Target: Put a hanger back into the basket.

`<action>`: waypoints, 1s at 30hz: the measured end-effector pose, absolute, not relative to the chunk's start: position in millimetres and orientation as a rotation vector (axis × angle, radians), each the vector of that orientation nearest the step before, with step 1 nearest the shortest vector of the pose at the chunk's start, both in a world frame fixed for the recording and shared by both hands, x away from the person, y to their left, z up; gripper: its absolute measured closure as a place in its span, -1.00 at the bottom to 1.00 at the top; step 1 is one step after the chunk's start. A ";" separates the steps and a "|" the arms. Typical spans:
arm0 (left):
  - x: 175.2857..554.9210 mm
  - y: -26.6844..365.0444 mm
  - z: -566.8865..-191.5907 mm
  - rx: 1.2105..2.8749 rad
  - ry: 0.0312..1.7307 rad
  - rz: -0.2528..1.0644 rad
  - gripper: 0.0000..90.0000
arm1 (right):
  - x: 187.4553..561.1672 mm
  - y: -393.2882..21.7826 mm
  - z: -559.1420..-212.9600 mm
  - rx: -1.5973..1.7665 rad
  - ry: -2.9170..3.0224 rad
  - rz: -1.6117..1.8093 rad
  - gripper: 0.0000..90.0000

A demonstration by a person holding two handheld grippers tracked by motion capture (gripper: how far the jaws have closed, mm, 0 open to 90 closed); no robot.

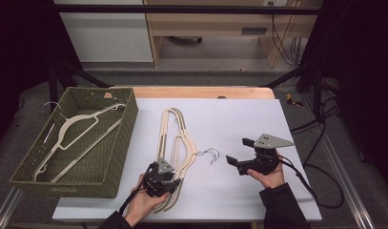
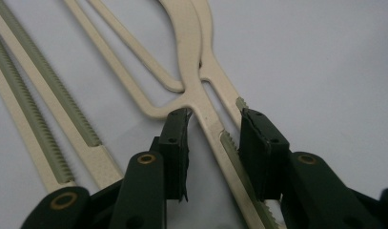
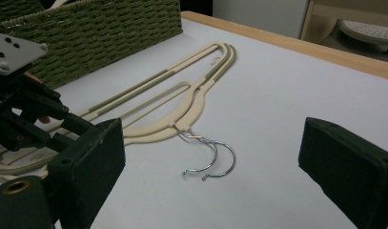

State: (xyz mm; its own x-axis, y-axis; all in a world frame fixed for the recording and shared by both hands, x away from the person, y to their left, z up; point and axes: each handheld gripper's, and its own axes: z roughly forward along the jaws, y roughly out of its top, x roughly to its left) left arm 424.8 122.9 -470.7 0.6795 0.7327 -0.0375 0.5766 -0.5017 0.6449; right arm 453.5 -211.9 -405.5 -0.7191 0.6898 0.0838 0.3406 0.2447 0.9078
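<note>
The left gripper (image 1: pixel 164 179), low centre of the high view, straddles the lower arm of the top hanger (image 1: pixel 178 143), jaws spread, not yet pinching; the hanger's length runs upward away from it; the right gripper (image 1: pixel 239 153) waits spread

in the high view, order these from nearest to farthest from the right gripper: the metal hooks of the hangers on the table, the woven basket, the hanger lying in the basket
1. The metal hooks, just to the left of the right gripper on the white table sheet.
2. The woven basket, its near wall past the left gripper.
3. The hanger in the basket, farther left, inside it.
</note>
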 end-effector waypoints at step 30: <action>420.3 123.9 -470.1 2.276 0.930 0.297 0.77 | 464.8 -173.1 -432.9 0.907 2.354 1.381 -0.72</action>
State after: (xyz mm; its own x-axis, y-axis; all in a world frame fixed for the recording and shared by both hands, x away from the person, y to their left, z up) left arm 420.3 123.9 -470.1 0.7221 0.6909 -0.0349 0.5428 -0.5347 0.6477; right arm 464.8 -173.1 -432.9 -0.7694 0.6334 0.0822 0.3809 0.3517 0.8551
